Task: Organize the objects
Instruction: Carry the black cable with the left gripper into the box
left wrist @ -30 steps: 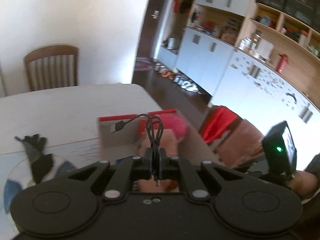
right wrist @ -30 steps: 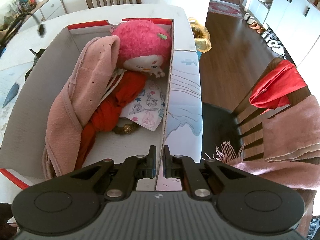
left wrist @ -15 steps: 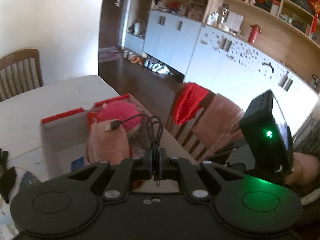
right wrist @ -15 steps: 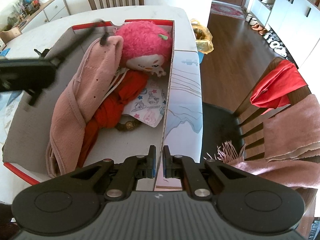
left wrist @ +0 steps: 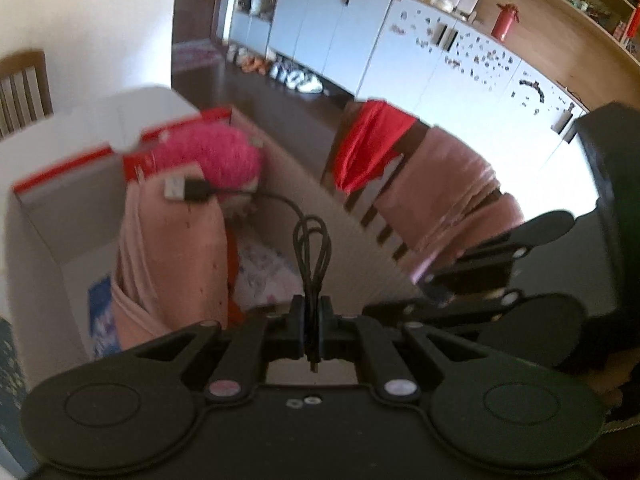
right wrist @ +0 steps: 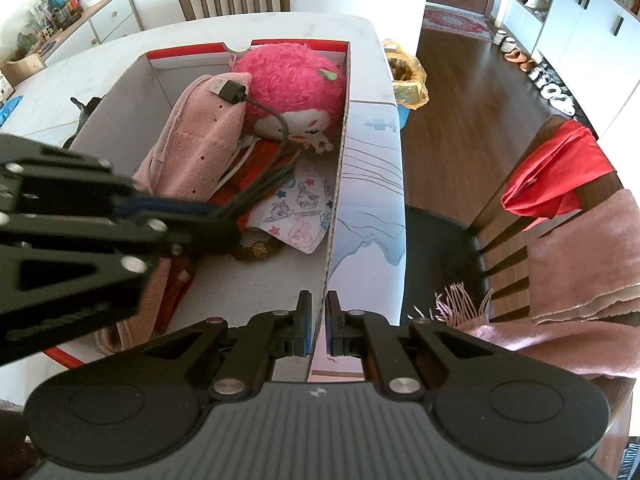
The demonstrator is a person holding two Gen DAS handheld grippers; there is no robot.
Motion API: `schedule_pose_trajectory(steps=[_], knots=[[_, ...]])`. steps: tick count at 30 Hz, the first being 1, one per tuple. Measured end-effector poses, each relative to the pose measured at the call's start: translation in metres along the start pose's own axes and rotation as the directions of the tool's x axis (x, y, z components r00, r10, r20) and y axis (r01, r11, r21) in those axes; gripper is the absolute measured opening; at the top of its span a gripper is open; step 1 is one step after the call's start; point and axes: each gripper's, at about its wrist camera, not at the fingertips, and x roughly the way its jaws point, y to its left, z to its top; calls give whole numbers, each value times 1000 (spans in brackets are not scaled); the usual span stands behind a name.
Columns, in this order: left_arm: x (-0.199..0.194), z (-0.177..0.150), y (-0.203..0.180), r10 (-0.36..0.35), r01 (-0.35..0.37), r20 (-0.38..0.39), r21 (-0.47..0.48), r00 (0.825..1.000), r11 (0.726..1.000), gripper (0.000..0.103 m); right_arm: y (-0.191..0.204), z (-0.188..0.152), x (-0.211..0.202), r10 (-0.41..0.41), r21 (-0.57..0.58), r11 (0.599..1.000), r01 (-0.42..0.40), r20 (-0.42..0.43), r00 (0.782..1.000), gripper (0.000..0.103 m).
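My left gripper is shut on a bundled black USB cable, whose plug sticks out ahead. In the right wrist view the left gripper reaches in from the left over the open cardboard box, and the cable's plug hangs above a pink cloth. The box also holds a pink plush doll, a red cloth, a printed packet and a brown bead ring. My right gripper is shut on the box's near right wall.
The box stands on a white table. A chair to the right carries a red cloth and a pink scarf. A yellow bag sits past the table edge. A black item lies left of the box.
The left gripper with the cable has swung down and over the box, entering the right wrist view from the left. The right gripper has stayed on the box wall.
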Motion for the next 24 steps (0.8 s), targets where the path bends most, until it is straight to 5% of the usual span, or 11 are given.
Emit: schedule_pose_trajectory(steps=[15, 24], knots=[[32, -17, 10, -44, 39, -189, -30, 981, 999, 6, -1, 0, -1, 0, 1, 1000, 0, 0, 1000, 6], [27, -23, 15, -51, 43, -190, -46, 980, 998, 30, -1, 0, -1, 0, 1, 1000, 0, 0, 1000, 6]])
